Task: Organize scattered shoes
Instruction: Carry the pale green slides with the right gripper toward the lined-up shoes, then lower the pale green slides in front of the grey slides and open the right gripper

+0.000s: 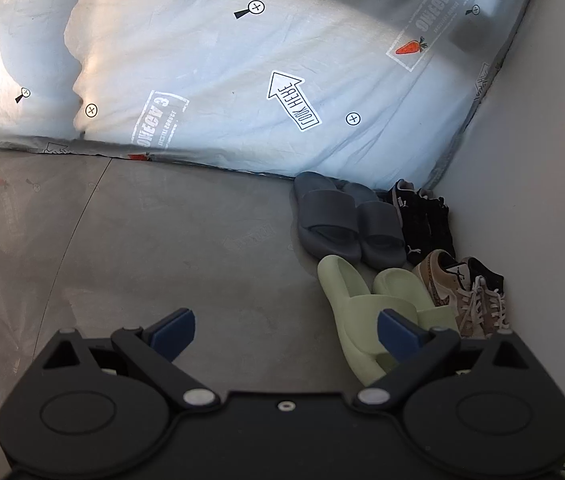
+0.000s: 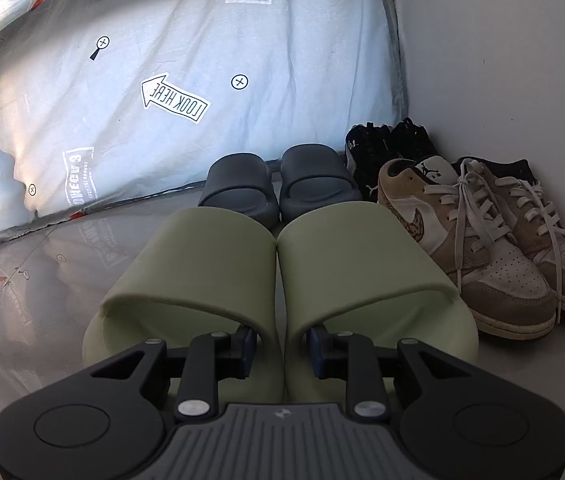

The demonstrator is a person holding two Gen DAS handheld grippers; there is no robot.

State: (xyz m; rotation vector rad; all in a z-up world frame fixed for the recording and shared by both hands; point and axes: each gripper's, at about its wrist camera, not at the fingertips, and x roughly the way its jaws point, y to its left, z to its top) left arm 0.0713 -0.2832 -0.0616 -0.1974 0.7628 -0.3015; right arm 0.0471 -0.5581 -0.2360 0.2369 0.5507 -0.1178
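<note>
Right gripper point(image 2: 281, 350) apparently pinching green slides' point(image 2: 202, 264) inner edges; left gripper point(image 1: 286, 330) wide, empty.

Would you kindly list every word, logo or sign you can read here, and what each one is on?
"LOOK HERE": arrow on the bedsheet.
"OMEGA 3", reading uncertain: stamp on the bedsheet; smaller line beneath too blurred.
Swoosh and jumping-figure logos, no words: tan sneakers.
Leaping-cat logo: black sneakers.
</note>
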